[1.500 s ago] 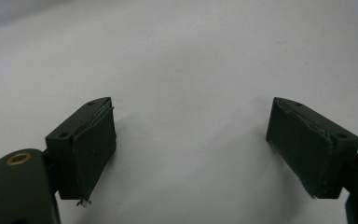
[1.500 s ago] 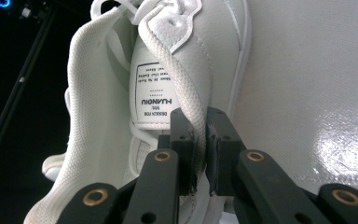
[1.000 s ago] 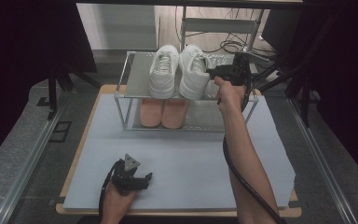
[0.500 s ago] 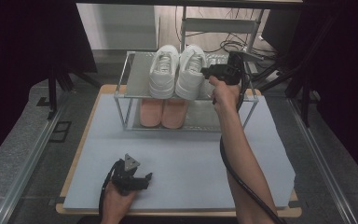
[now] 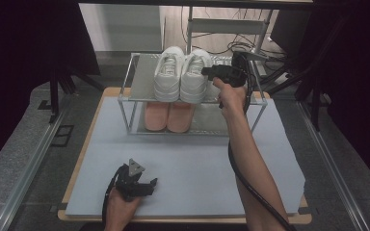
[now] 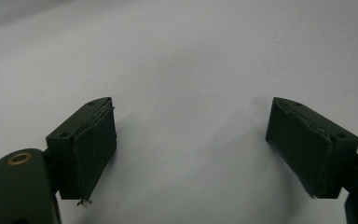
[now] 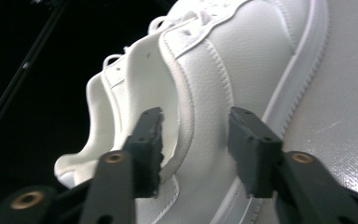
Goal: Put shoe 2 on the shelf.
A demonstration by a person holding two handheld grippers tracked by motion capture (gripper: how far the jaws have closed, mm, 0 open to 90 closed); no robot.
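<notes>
Sneakers, a white pair (image 5: 182, 73), sit side by side on the top shelf of a small metal rack (image 5: 135, 98), heels toward the person, with a pink pair (image 5: 167, 116) on the shelf beneath. The right hand-held gripper (image 5: 206, 71) reaches in from the right at the heel collar of the right-hand white sneaker (image 7: 242, 60); in the right gripper view its jaws stand apart, one inside the collar and one outside, the padded edge between them, not yet pinched. The rack stands at the far side of the grey surface (image 5: 270, 159), its right end close to that arm. Between the rack and the near edge the surface lies open. The left hand-held gripper (image 5: 147, 185) rests low near that near edge, jaws spread wide over bare mat (image 6: 191, 70), holding nothing.
</notes>
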